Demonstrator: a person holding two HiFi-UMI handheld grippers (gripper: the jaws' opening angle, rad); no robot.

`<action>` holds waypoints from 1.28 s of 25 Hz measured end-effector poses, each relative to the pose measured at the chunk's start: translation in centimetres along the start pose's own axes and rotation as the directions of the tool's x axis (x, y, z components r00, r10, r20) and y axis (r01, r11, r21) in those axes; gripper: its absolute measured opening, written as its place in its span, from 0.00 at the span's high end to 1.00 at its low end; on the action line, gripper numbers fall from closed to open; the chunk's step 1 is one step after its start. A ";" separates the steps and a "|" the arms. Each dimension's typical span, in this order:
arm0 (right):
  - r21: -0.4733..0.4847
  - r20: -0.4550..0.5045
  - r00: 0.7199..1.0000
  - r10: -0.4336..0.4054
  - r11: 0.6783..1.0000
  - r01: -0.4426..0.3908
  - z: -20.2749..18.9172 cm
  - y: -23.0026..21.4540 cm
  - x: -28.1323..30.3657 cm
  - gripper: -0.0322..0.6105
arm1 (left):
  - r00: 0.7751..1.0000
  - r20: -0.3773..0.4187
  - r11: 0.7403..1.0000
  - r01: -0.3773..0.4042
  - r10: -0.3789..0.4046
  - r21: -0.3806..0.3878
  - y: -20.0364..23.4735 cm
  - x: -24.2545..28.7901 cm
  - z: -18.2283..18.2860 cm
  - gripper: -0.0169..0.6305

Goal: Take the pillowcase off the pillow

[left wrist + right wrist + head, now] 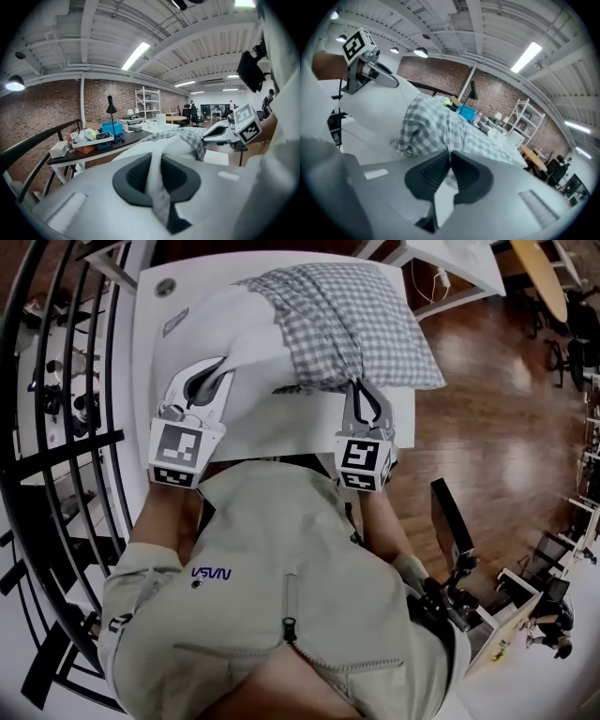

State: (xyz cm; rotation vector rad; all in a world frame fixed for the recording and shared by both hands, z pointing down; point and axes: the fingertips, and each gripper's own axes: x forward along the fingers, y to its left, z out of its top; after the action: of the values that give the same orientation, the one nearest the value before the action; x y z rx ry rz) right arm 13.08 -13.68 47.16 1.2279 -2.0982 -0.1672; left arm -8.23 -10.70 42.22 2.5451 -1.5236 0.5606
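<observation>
A pillow lies on the white table [281, 432]. Its grey checked pillowcase [347, 315] covers the right part, and the bare white pillow [225, 329] shows at the left. My left gripper [208, 381] is shut on a fold of the white pillow [157, 187] at its near left corner. My right gripper [361, 395] is shut on the bunched near edge of the pillowcase [436, 126]. In the left gripper view the jaws pinch the white cloth, and the right gripper [220, 132] shows beyond. In the right gripper view the left gripper [379, 77] shows at the upper left.
A black railing [56, 427] runs along the left of the table. Wooden floor [506, 409] lies to the right, with another white table [450, 263] at the top right. A dark side table carrying a blue bin [108, 129] stands further back.
</observation>
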 end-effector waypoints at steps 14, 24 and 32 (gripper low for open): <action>0.295 -0.291 0.939 0.185 0.951 -0.096 -13.2 1.0 1.9 0.91 | 0.980 -0.141 0.948 0.090 -0.139 -0.305 -6.0 -0.1 -12.6 0.92; 0.324 0.082 0.951 0.298 0.894 -0.308 -2.3 -1.1 -3.0 0.80 | 0.936 0.057 0.918 0.352 -0.348 -0.184 -8.2 -1.5 -1.6 0.69; 0.130 0.255 0.904 0.343 0.914 -0.384 8.6 -1.7 2.0 0.75 | 0.995 0.095 0.990 -0.018 0.031 -0.139 3.0 4.5 2.7 0.70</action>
State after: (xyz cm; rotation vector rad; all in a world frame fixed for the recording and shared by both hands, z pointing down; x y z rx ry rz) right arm 8.38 -18.11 40.89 0.9208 -2.5507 0.0553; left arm -8.24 -16.61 41.20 2.4847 -1.5680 0.3253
